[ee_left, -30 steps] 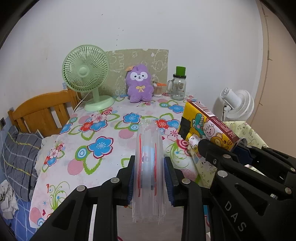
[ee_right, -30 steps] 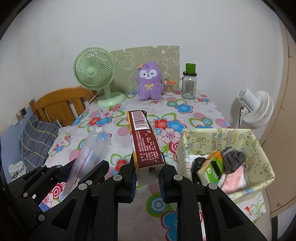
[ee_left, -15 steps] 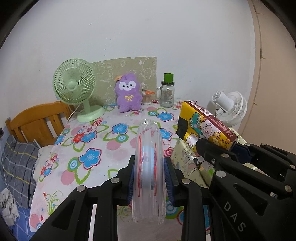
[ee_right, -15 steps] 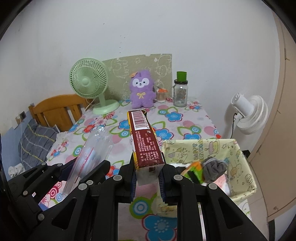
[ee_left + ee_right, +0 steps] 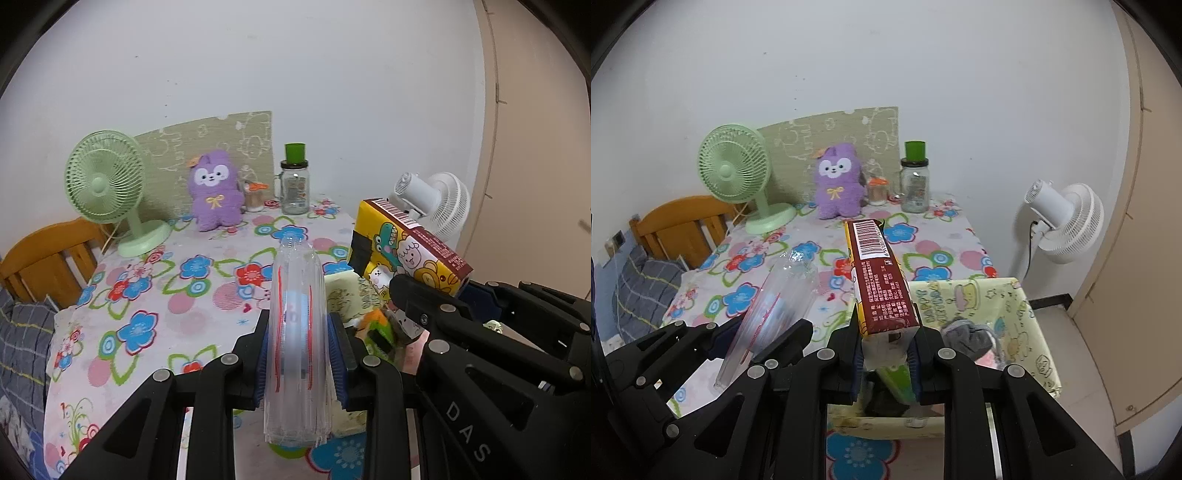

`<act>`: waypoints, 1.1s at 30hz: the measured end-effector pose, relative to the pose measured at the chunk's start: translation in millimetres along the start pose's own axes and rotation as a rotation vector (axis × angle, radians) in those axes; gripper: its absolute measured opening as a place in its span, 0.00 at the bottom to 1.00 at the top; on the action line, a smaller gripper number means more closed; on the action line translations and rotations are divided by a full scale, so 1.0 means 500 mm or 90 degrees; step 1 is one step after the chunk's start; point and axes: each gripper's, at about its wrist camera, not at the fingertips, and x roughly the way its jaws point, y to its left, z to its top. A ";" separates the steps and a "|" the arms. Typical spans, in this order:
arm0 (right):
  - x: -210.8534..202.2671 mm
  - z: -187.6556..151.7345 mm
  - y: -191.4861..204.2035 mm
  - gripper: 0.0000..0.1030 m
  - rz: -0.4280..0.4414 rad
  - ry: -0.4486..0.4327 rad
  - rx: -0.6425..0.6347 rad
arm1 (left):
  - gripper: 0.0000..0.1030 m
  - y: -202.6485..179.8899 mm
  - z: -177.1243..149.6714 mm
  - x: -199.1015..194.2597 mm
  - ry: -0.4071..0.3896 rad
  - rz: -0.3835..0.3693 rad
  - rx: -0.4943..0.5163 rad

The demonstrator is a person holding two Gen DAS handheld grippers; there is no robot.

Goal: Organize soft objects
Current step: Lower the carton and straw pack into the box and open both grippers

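Drawn back and slightly up from the floral tablecloth (image 5: pixel 923 240) over the past second, with the yellow fabric storage bin (image 5: pixel 1034 332) now sliding under both tools. Left gripper (image 5: pixel 299 354) pinching a clear crinkled plastic bottle (image 5: pixel 297 325) between its blue pads, neck pointing away. Right gripper (image 5: pixel 886 354) clamped on the near end of a cartoon-printed tissue pack (image 5: pixel 879 280), most of its length jutting forward unsupported. Likely trouble: pack sagging or pivoting out of so short a bite; thin bottle buckling and squirting free; early release landing either on the bin's rim instead of among the grey socks (image 5: pixel 967 336) inside.
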 end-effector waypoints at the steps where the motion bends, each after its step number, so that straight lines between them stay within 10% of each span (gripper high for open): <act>1: 0.001 -0.001 -0.005 0.22 -0.002 0.001 0.002 | 0.27 -0.006 0.002 0.006 0.002 -0.003 0.003; 29: 0.079 -0.009 -0.177 0.22 -0.071 0.039 0.072 | 0.30 -0.145 0.031 0.143 0.050 -0.082 0.056; 33: 0.095 -0.015 -0.191 0.22 -0.073 0.049 0.077 | 0.61 -0.157 0.028 0.156 0.058 -0.083 0.068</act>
